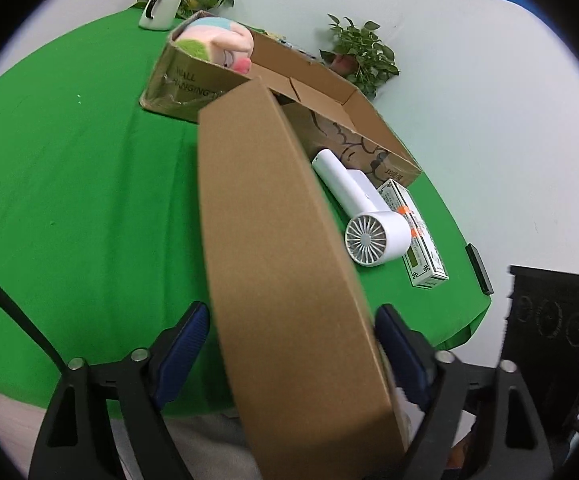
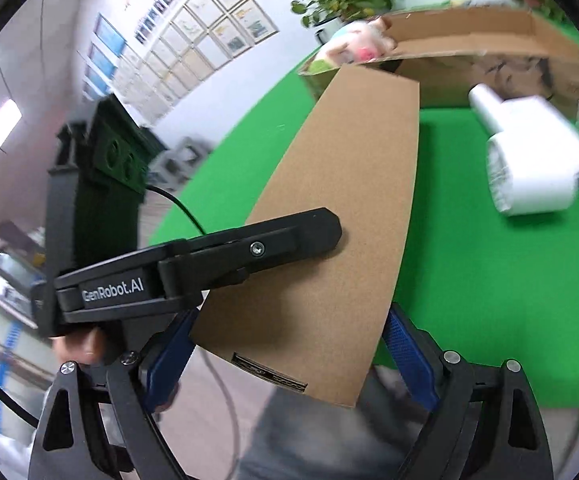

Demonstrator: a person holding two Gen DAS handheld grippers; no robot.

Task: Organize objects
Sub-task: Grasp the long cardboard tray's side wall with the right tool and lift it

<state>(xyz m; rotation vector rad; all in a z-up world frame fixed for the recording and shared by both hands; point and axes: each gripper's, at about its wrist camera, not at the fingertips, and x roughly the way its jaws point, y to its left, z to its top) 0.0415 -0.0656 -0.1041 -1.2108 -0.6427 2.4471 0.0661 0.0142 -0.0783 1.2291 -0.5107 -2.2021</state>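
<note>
A long flat brown cardboard box (image 1: 281, 248) is held over the near edge of the green table (image 1: 69, 200), its far end by the big open carton (image 1: 321, 80). My left gripper (image 1: 289, 356) is shut on its near end; that gripper also shows in the right wrist view (image 2: 289, 232), lying across the box (image 2: 341, 208). My right gripper (image 2: 285, 356) has its blue pads at both sides of the box's near end, shut on it. A pink plush toy (image 1: 217, 44) lies in the carton. A white hair dryer (image 1: 365, 212) lies on the table right of the box.
A green-and-white small package (image 1: 421, 236) lies beside the hair dryer. A black remote (image 1: 479, 268) sits at the table's right edge. A white mug (image 1: 157, 10) and potted plants (image 1: 361, 52) stand at the back. A dark cabinet (image 1: 557, 332) is off the table's right.
</note>
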